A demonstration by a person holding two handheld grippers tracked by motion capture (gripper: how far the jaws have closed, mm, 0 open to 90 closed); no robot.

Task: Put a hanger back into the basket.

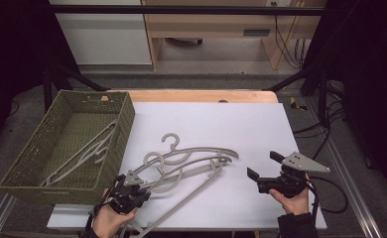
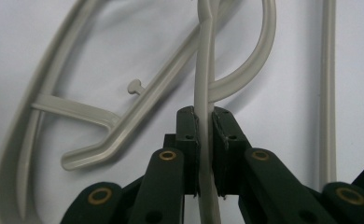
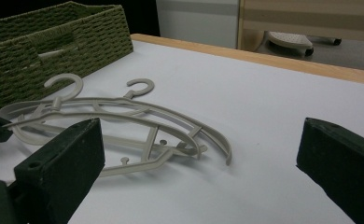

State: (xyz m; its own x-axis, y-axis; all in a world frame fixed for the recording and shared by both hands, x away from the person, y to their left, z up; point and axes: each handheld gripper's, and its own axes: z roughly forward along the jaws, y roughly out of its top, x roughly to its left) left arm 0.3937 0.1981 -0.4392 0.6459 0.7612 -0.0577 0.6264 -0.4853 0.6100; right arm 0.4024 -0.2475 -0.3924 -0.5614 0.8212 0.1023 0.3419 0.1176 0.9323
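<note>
Slim grey plastic hanger point(image 2: 207, 70), curved hook

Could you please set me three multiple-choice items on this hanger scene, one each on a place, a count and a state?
1. Where does the green basket stand?
A. at the table's left edge
B. at its right edge
C. in its middle

2. How many hangers lie on the white tabletop outside the basket?
A. none
B. two
C. five

3. How does the left gripper stand?
A. wide open
B. shut on nothing
C. shut on a hanger bar

Answers: 1 A, the high view shows it at the left. 2 B, two hooks show in the right gripper view. 3 C, both pads press the bar.
</note>
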